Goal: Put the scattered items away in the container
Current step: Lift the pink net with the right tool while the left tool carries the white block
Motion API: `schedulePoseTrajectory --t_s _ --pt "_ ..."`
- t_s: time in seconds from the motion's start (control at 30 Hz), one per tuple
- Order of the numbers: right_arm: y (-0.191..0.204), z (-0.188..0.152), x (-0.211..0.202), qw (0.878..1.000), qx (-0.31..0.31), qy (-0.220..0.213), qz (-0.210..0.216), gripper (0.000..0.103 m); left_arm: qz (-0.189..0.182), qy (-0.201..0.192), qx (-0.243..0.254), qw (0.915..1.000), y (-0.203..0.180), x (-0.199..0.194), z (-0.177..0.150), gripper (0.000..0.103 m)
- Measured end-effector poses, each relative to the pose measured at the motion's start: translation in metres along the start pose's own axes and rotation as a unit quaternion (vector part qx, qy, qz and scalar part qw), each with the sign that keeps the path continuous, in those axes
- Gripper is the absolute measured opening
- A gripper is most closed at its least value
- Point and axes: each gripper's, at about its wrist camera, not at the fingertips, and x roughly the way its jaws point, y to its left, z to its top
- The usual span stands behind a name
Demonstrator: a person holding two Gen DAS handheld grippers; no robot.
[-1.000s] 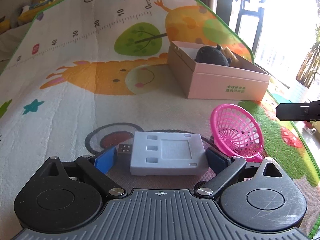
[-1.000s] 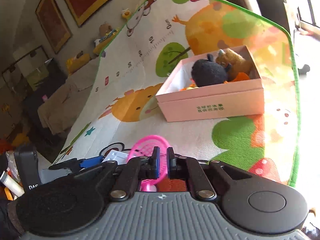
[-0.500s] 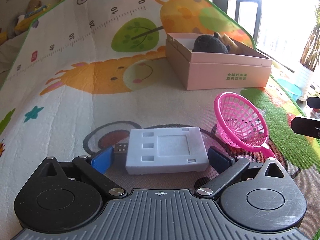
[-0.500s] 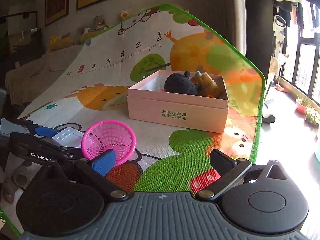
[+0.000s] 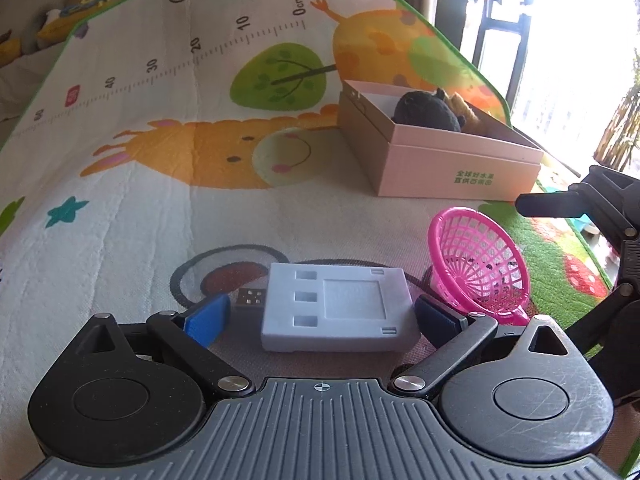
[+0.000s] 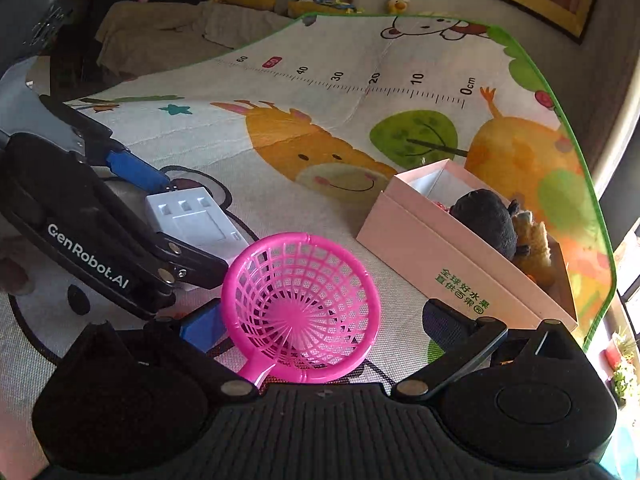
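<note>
My left gripper (image 5: 322, 314) is spread wide around the grey charger (image 5: 338, 306) on the mat (image 5: 120, 200). My right gripper (image 6: 320, 324) gapes around the pink strainer (image 6: 300, 308), near the pink box (image 6: 460, 256) of toys.

Black left gripper (image 6: 192, 240) marked "GenRobot.AI", silver screws, 2 blue-padded fingers (image 5: 208, 318).

Both grippers sit low and close together. The left gripper (image 5: 322, 314) has its jaws spread wide; the right gripper (image 6: 320, 326) is likewise wide apart.
</note>
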Motion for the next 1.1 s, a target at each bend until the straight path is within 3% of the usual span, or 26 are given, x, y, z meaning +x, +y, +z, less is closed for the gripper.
schedulePoseTrajectory --t_s 0.07,0.1,0.5,0.8,0.83,0.97,1.1 --pt "-0.003 -0.001 0.000 1.000 0.014 0.003 0.010 0.083 0.000 0.002 0.002 1.0000 -0.001 0.001 0.001 0.101" --pt "-0.004 -0.002 -0.002 1.000 0.018 0.003 0.009 0.081 -0.001 0.003 0.002 1.0000 -0.001 0.002 0.001 0.101" --pt "-0.032 -0.033 -0.053 0.986 0.154 -0.024 -0.059 0.081 0.029 0.022 0.042 0.9984 -0.015 0.008 0.002 0.103" --pt "-0.028 -0.046 -0.084 0.985 0.150 -0.036 -0.080 0.081 0.038 0.021 0.054 0.9976 -0.021 0.010 0.007 0.102" --pt "-0.028 -0.047 -0.086 0.984 0.152 -0.034 -0.083 0.081 0.036 0.015 0.066 0.9971 -0.025 0.009 0.007 0.094" --pt "-0.026 -0.053 -0.091 0.983 0.154 -0.028 -0.091 0.081 0.017 0.001 0.101 0.9947 -0.037 0.002 0.002 0.095" --pt "-0.029 -0.056 -0.092 0.983 0.155 -0.021 -0.092 0.081 -0.016 0.006 0.096 0.9952 -0.047 -0.012 -0.002 0.095"
